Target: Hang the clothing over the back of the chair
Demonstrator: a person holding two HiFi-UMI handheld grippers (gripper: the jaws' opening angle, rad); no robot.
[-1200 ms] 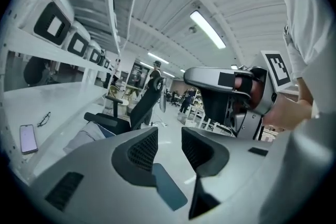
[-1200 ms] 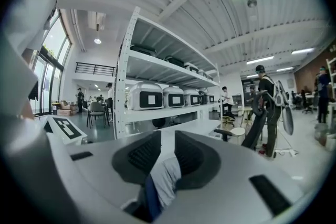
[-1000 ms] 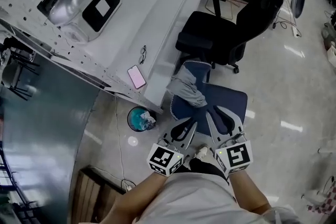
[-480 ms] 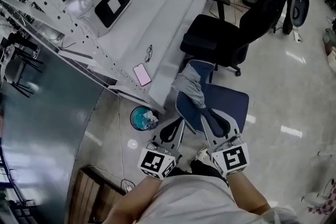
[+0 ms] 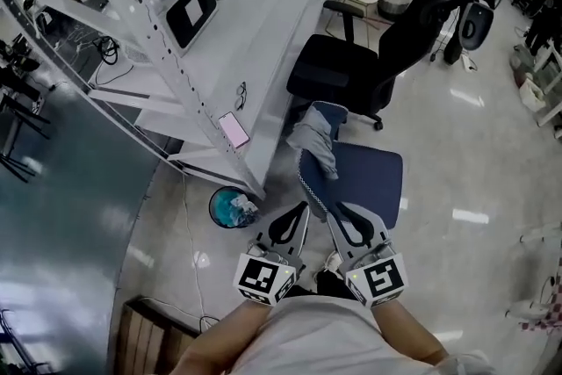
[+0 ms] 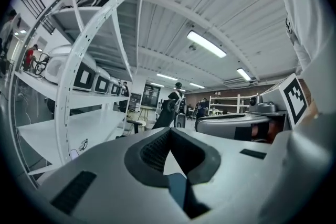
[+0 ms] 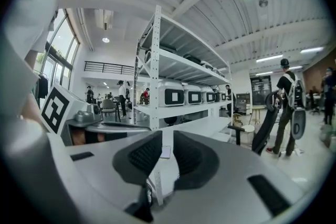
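A grey piece of clothing (image 5: pixel 313 141) lies draped over the edge of a blue chair (image 5: pixel 369 178), on the side nearest the shelving. Both grippers are low in the head view, short of the chair and apart from the clothing. My left gripper (image 5: pixel 299 210) is shut with nothing between its pads (image 6: pixel 157 152). My right gripper (image 5: pixel 336 211) points at the chair's near edge. Its pads (image 7: pixel 144 157) stand a narrow gap apart, and only the shelving shows through that gap. Neither gripper view shows the clothing.
White shelving (image 5: pixel 255 48) runs along the left, with a pink phone (image 5: pixel 234 130) and glasses (image 5: pixel 240 95) on its lowest board. A teal waste bin (image 5: pixel 230 206) stands below it. A black office chair (image 5: pixel 351 70) is behind the blue one. People stand far off across the room.
Both grippers have drawn back from the blue chair towards me, and the left jaws have closed. The clothing has stayed on the chair.
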